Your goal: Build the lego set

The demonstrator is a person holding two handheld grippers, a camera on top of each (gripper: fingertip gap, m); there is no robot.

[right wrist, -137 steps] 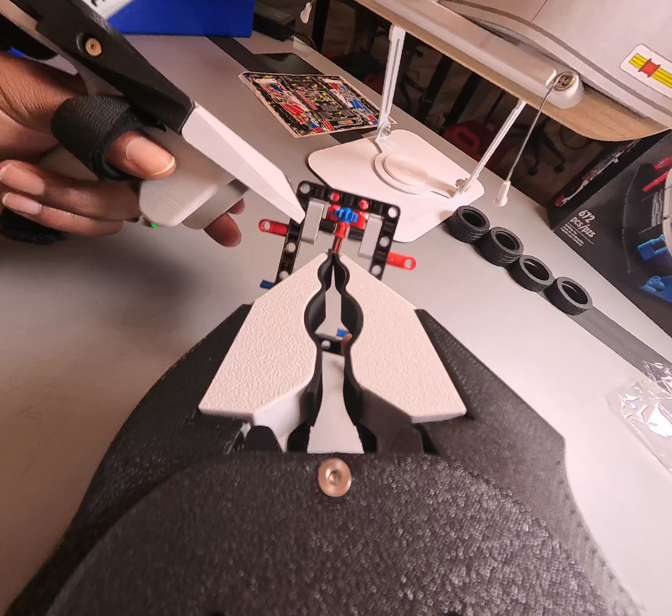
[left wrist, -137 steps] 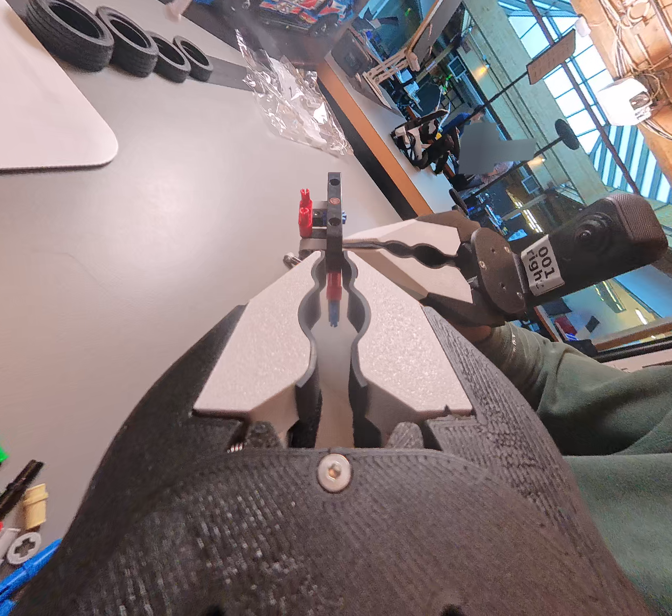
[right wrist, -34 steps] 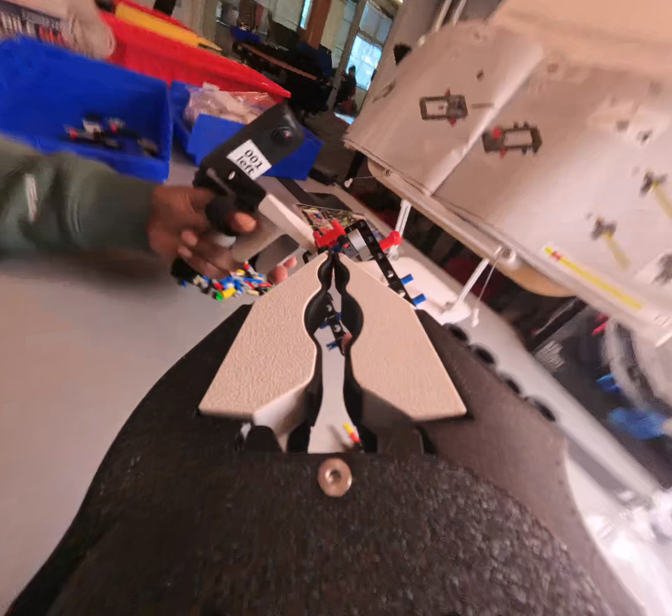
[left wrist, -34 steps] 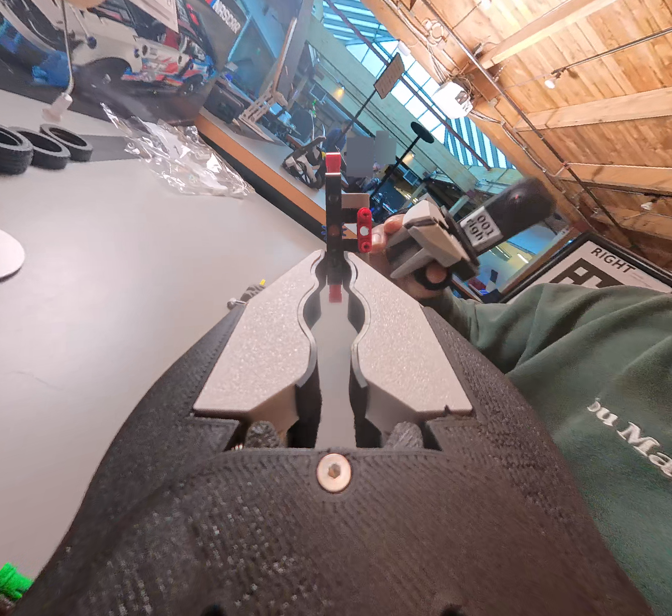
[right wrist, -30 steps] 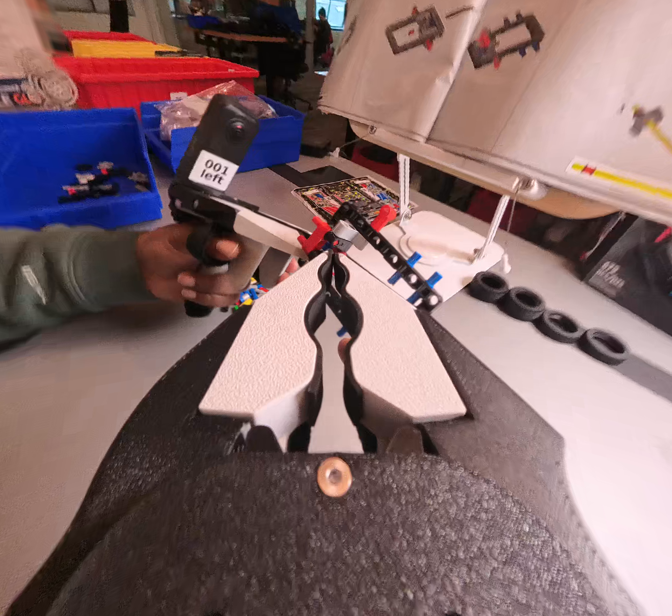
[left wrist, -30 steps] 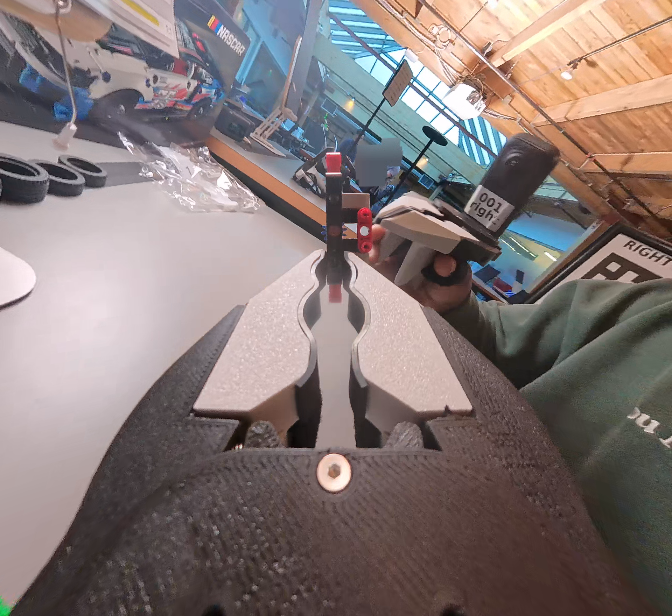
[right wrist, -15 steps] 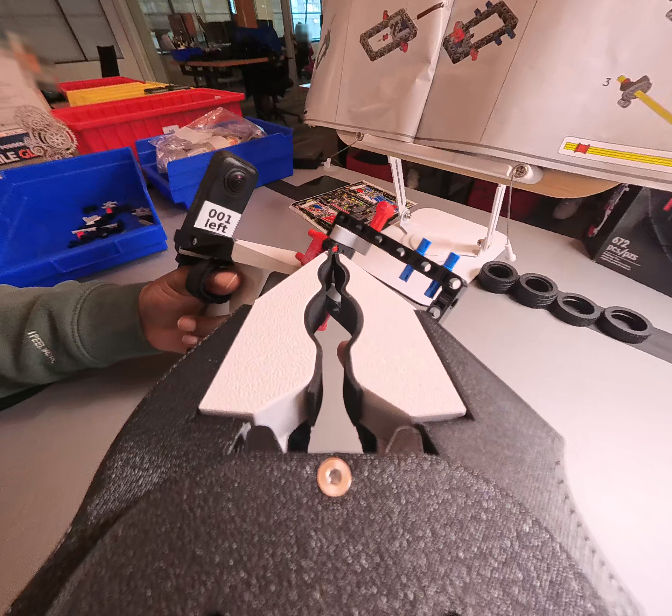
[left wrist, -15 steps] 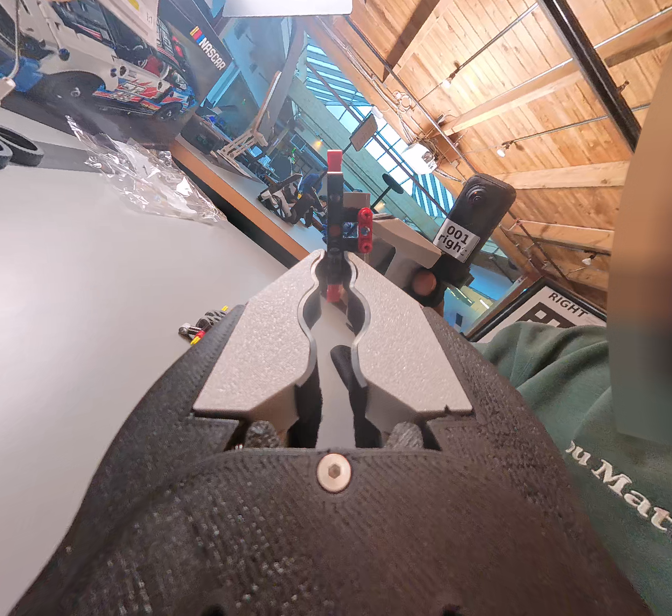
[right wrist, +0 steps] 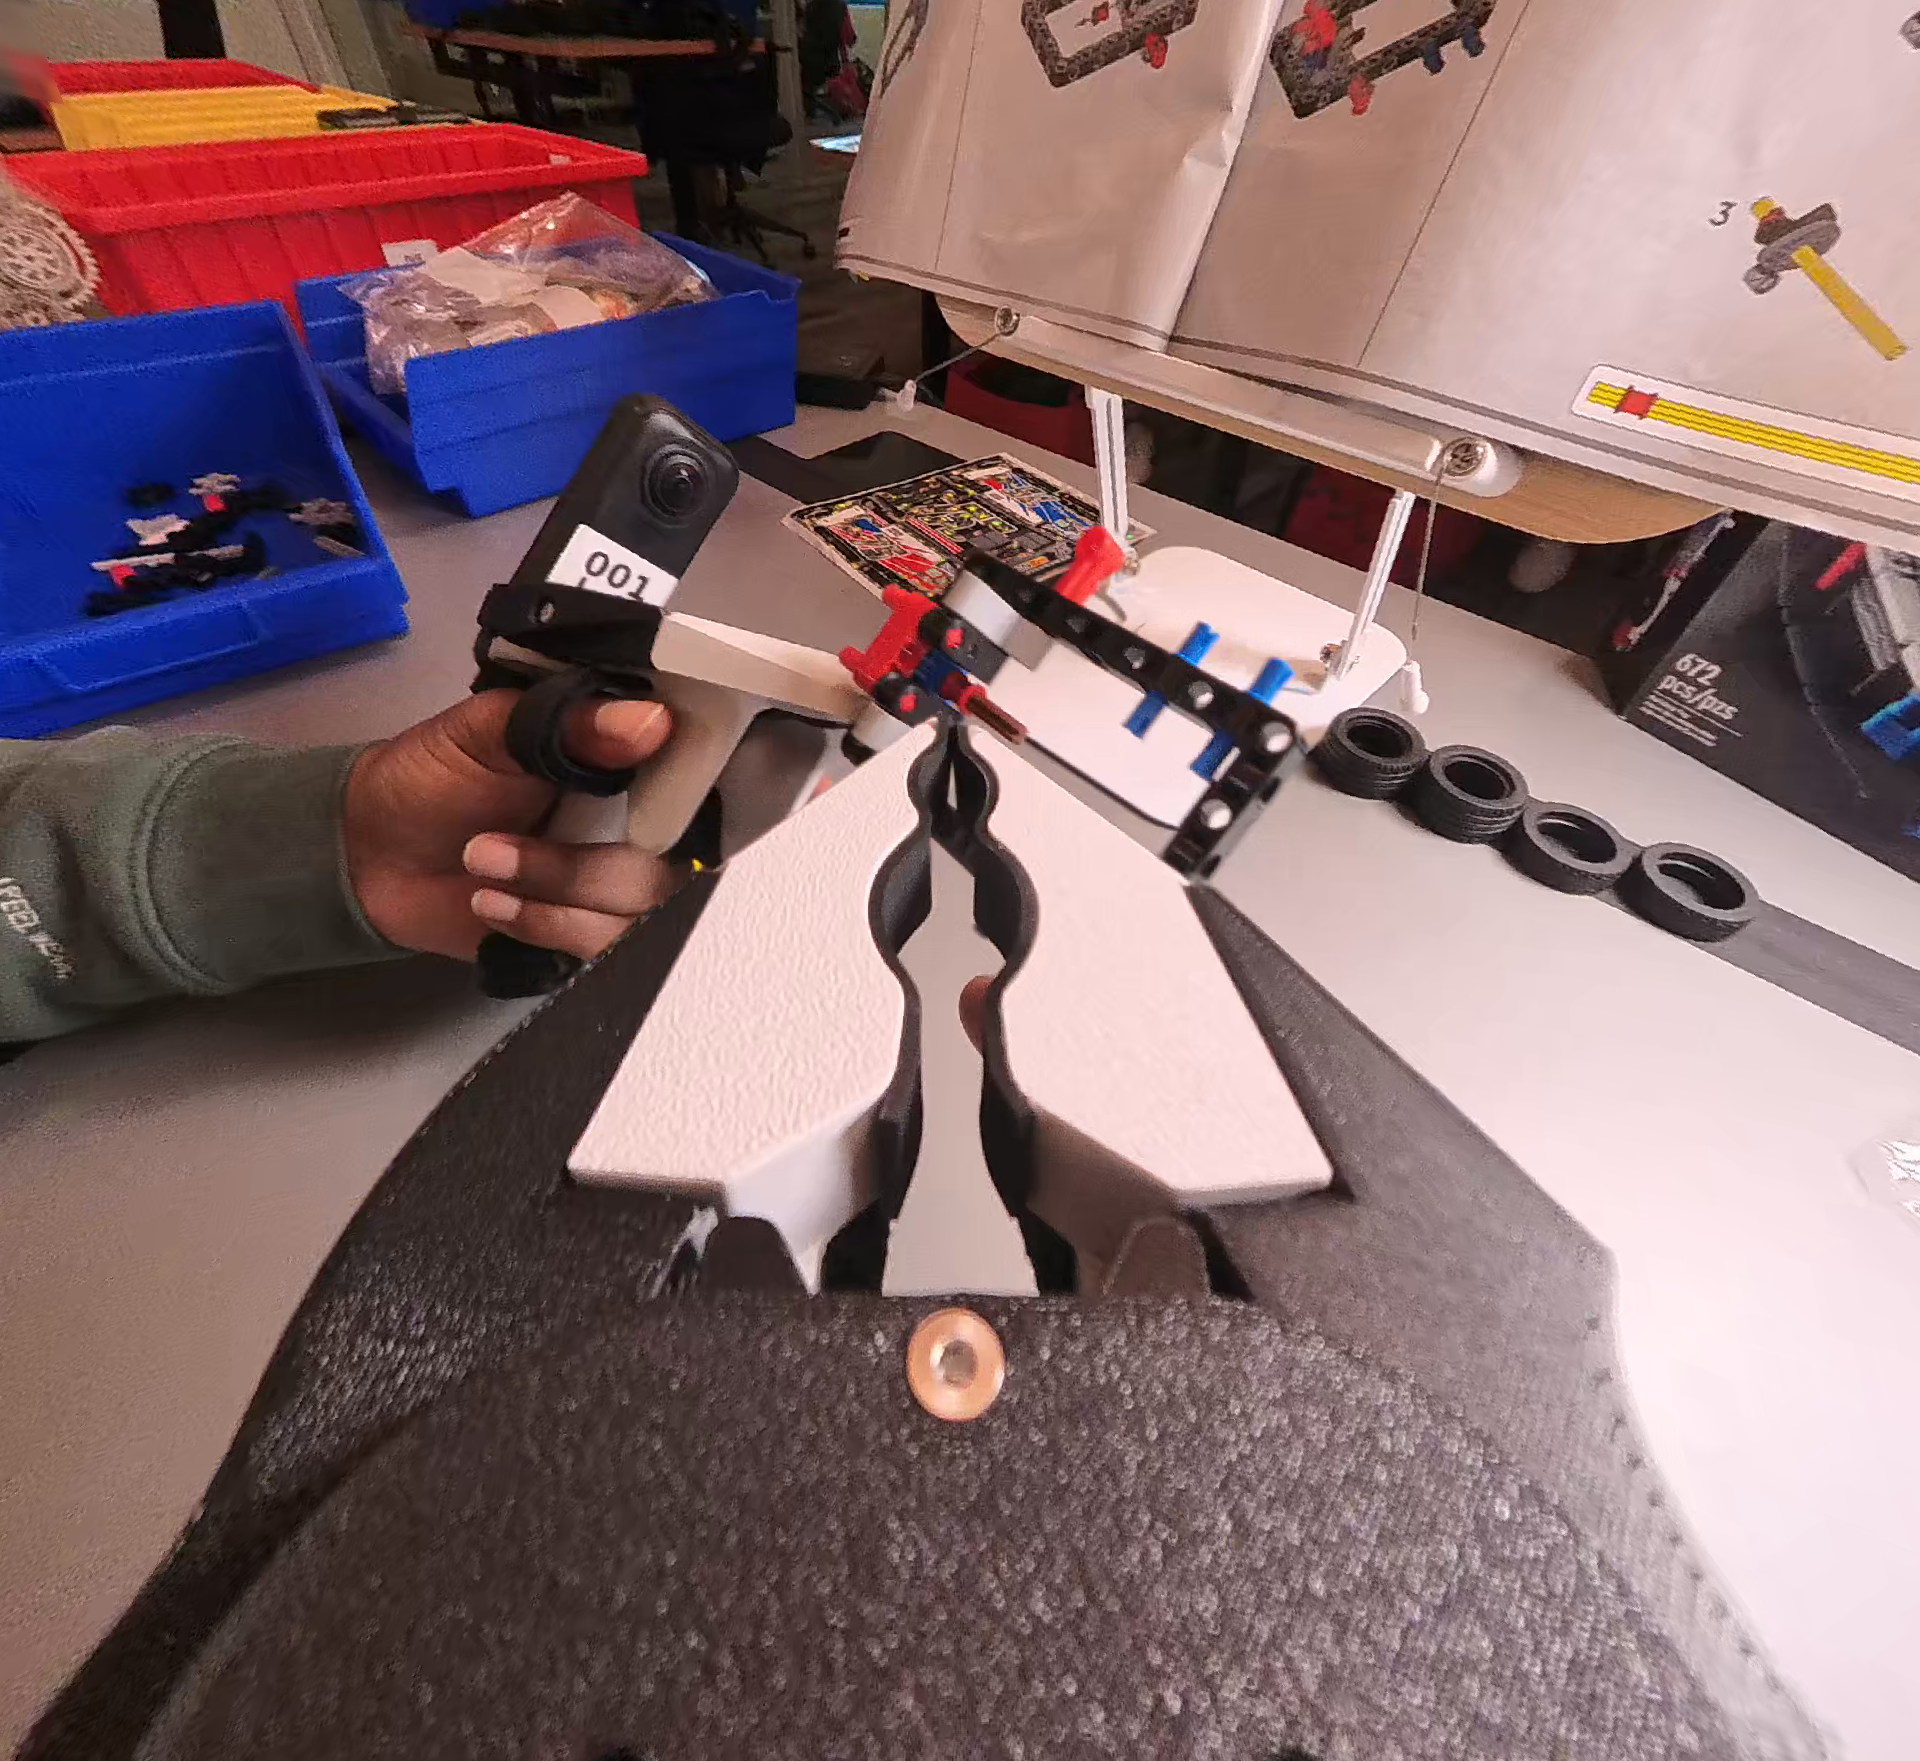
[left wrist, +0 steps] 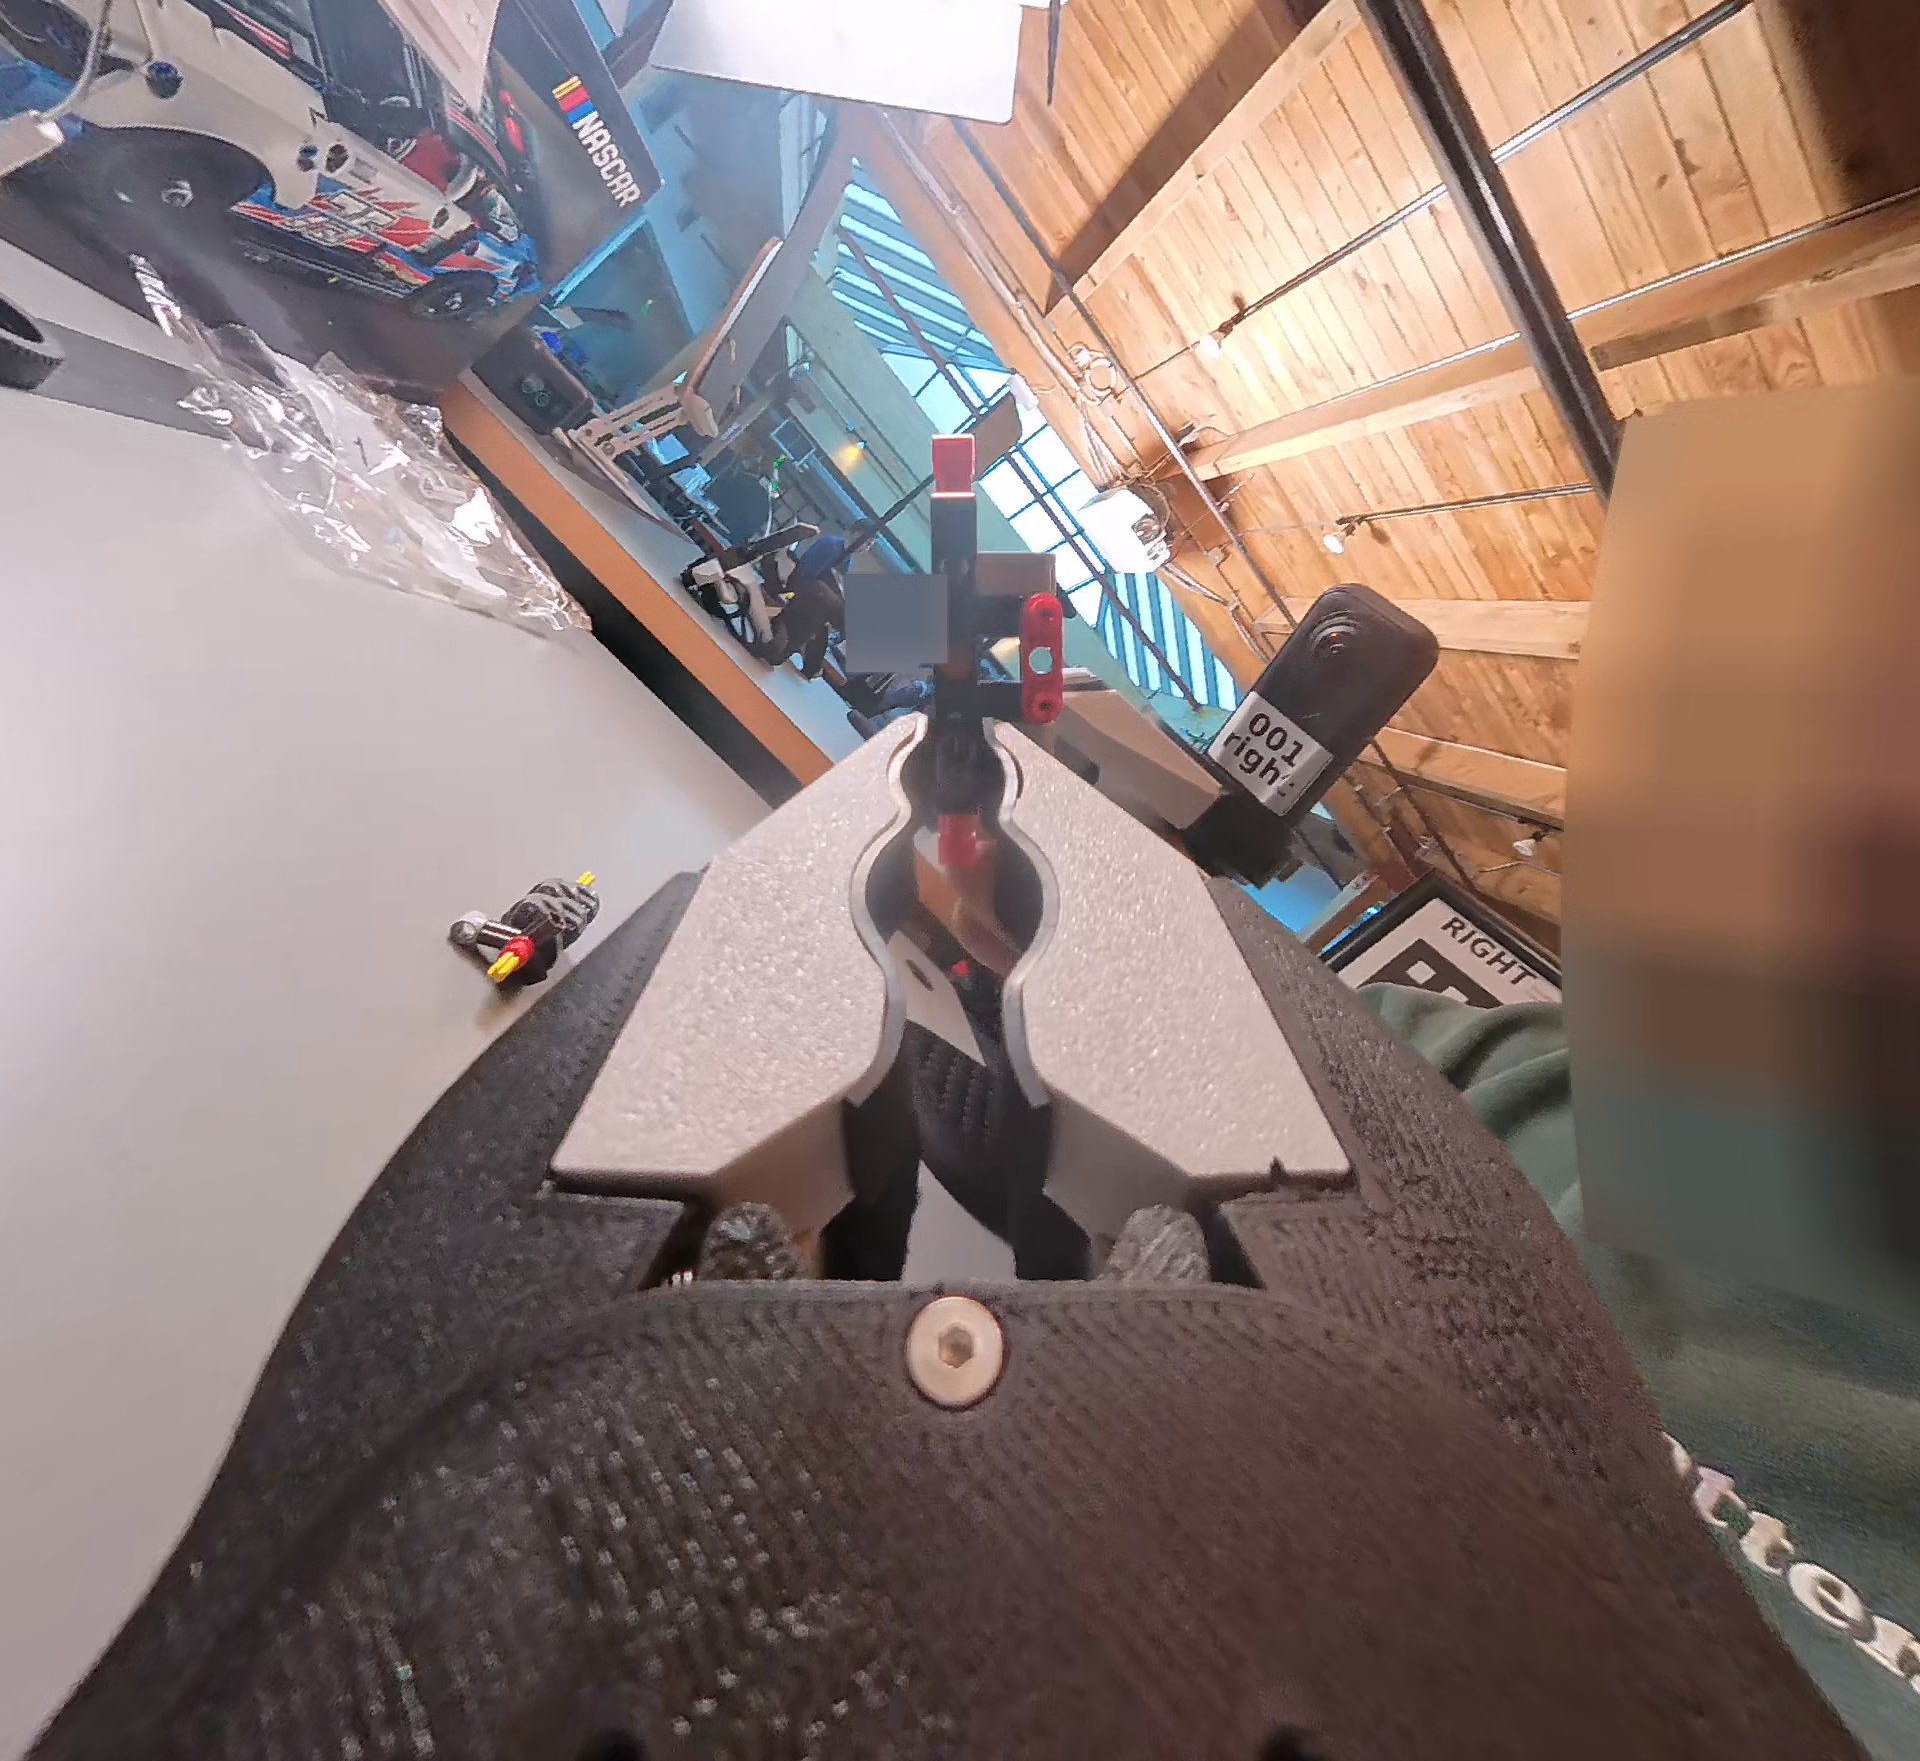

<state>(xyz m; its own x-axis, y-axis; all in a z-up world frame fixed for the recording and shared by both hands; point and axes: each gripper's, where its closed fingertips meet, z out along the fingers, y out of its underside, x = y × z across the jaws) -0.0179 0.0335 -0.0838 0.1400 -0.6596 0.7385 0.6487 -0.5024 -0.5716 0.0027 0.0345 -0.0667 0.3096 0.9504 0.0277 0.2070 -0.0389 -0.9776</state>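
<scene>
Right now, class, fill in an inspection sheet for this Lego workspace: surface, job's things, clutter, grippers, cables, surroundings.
Surface: grey table, mostly bare in front.
Job's things: black Lego frame with red and blue pins, held off the table; four black tyres in a row; instruction booklet on a white stand.
Clutter: sticker sheet; crumpled clear bag; small loose assembly.
Grippers: left gripper shut on the frame; right gripper shut on its near edge.
Cables: nothing seen.
Surroundings: blue bins, red bin, set box.
</scene>
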